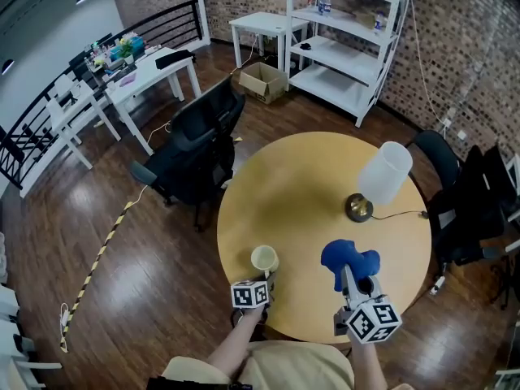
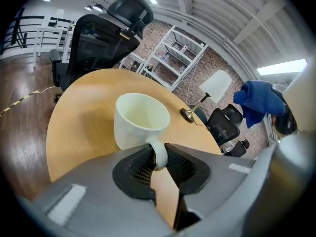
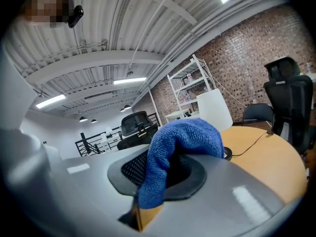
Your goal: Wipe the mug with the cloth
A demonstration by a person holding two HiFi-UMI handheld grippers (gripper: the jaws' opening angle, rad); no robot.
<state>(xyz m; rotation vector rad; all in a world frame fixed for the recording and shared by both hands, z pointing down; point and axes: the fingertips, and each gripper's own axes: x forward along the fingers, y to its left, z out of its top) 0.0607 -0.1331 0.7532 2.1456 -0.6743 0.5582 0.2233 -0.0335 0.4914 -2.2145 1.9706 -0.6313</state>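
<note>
**A:** Where's the mug (image 1: 264, 258) now?

**B:** At the near left of the round desk (image 1: 309, 185), close to the edge. It's upright as far as I can tell. The left tongs (image 2: 159, 154) are closed on its handle (image 2: 159, 152) and nothing else.

**A:** And the cloth (image 3: 177, 142)?

**B:** It's a bunched blue cloth, pinched in the right tongs (image 3: 163, 169), up off the desk and to the right of the mug.

**A:** What could go wrong?

**B:** That handle is thin and glazed, so I'd guess a firm wipe could swivel the mug in the tongs, or tip it toward the near edge. The cloth might also pull free if it drags, since only a fold is caught.

**A:** How does the mug look?

**B:** Cream-white, smooth and empty inside, with no stain I can see. The lamp (image 1: 378, 177) on the far right is well clear.
</note>
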